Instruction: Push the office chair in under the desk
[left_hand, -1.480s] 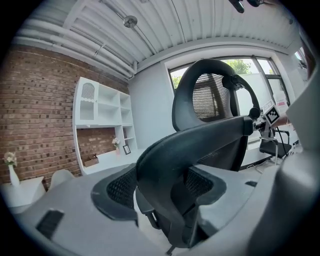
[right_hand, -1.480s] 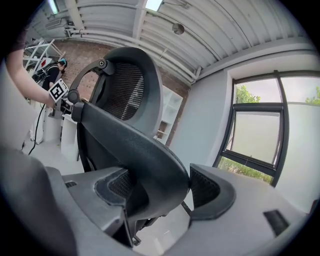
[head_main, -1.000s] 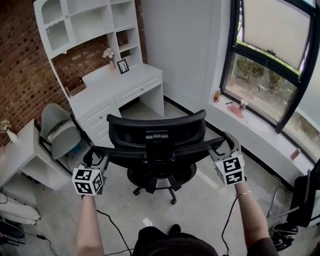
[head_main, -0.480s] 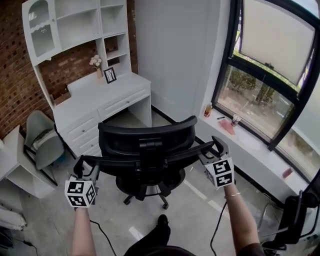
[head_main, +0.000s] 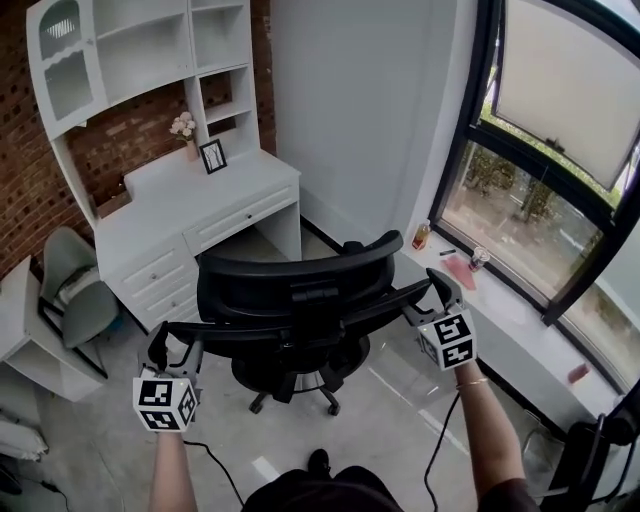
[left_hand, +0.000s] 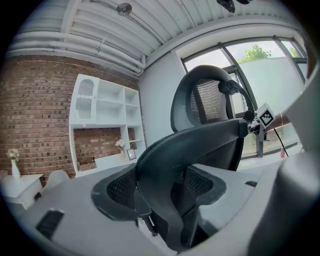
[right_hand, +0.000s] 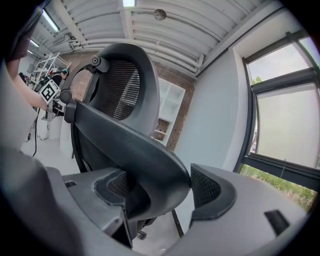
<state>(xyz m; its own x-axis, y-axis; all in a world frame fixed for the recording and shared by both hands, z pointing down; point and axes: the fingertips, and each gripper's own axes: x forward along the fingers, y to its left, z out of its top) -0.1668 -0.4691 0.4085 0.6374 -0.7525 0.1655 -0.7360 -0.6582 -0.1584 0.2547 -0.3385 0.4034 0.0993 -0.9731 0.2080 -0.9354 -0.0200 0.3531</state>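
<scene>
The black office chair (head_main: 290, 288) stands with its back toward me, just in front of the white desk (head_main: 190, 205) and its knee gap. My left gripper (head_main: 172, 346) is shut on the chair's left armrest (left_hand: 186, 146), which fills the space between the jaws of that gripper (left_hand: 165, 194) in the left gripper view. My right gripper (head_main: 433, 298) is shut on the right armrest (right_hand: 131, 146), which is clamped between the dark pads of that gripper (right_hand: 161, 192) in the right gripper view. The chair's seat and base are partly hidden behind its backrest.
A white hutch with shelves rises behind the desk, with a photo frame (head_main: 212, 156) and flowers (head_main: 182, 127) on the desktop. A grey chair (head_main: 68, 285) and a white side table (head_main: 22, 318) stand at the left. The window sill (head_main: 520, 320) runs along the right.
The chair has rolled forward toward the desk, and both grippers have moved with it, still clamped on the armrests. The chair's right side has swung slightly ahead.
</scene>
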